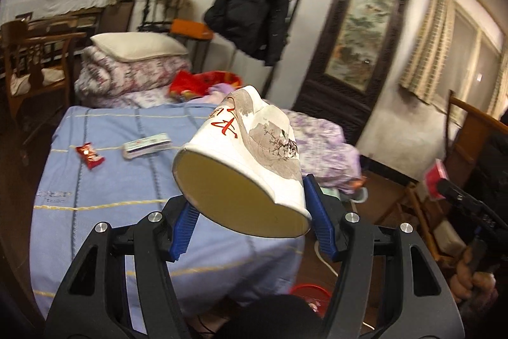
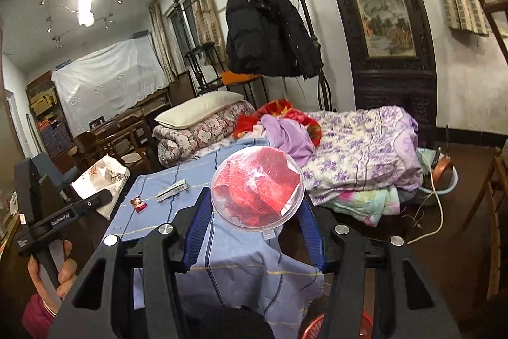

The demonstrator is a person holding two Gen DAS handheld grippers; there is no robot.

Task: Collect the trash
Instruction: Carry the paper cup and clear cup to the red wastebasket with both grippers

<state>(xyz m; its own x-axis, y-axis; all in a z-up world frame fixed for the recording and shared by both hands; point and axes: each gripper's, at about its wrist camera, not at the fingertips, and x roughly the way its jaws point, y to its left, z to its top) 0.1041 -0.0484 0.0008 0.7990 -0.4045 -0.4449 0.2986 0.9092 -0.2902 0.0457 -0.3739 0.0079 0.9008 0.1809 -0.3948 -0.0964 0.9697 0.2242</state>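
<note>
Trash is up in both grippers right now. A crushed white paper cup (image 1: 250, 161), red brush lettering and a grey ink print on its side, sits between the blue pads of the left gripper (image 1: 254, 224), squeezed flat, its open mouth tipped back toward the camera and showing a yellowish inside. The left jaws are clamped on it, one pad on each side of the rim.

Over on the other side, the right gripper (image 2: 257, 231) pinches a round clear plastic lid (image 2: 257, 187) with crumpled red wrapping showing through it; the blue pads press its lower edges left and right, so that one is gripped too.

Ahead of and below both grippers lies a bed under a light blue sheet (image 1: 104, 180). Still on the sheet, beyond the left gripper's left finger, rest a small red snack wrapper (image 1: 90, 154) and, just beside it, a flat white packet (image 1: 146, 145) with green print. Down below the left gripper's fingers, close in, a red basket rim (image 1: 309, 291) peeks out at the bed's near edge.

Farther ahead are a rolled floral quilt with a cream pillow (image 1: 139, 46) on top, a purple flowered blanket (image 2: 358, 148) to the right, and a black puffer jacket (image 1: 250, 8) hanging on a rack.
</note>
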